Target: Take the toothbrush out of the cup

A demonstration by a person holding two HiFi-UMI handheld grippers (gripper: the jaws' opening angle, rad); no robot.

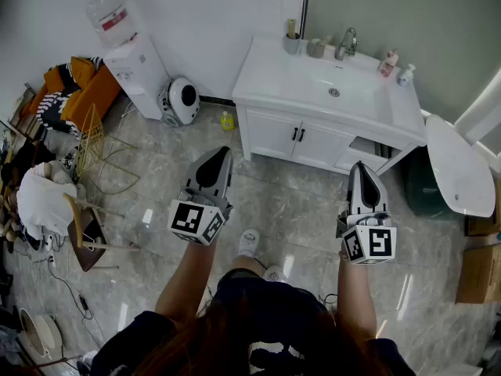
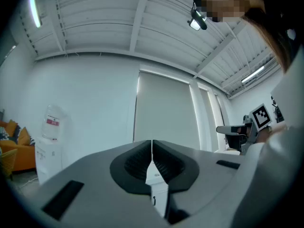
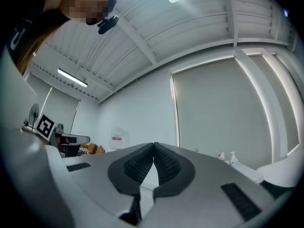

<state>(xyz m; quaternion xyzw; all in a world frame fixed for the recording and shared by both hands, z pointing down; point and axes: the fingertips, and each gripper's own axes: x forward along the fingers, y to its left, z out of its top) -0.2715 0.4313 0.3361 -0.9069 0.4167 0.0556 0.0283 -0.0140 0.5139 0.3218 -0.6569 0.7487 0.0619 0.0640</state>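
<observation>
A grey cup (image 1: 291, 45) with a toothbrush (image 1: 291, 28) standing in it sits at the back left corner of the white vanity top (image 1: 274, 69). Both grippers are held over the floor, well short of the vanity. My left gripper (image 1: 222, 153) is shut with nothing in it, below and left of the cup. My right gripper (image 1: 359, 166) is also shut and empty, in front of the cabinet's right side. In the left gripper view the jaws (image 2: 152, 144) meet with no gap; in the right gripper view the jaws (image 3: 154, 146) meet too. Neither gripper view shows the cup.
A second cup (image 1: 315, 48), a faucet (image 1: 347, 43) and two bottles (image 1: 388, 62) stand along the sink's back. A water dispenser (image 1: 129, 53), a round white appliance (image 1: 184, 100), a yellow bottle (image 1: 227, 121) and a wire rack (image 1: 94, 143) are on the left. A toilet (image 1: 458, 167) and a box (image 1: 477, 272) are on the right.
</observation>
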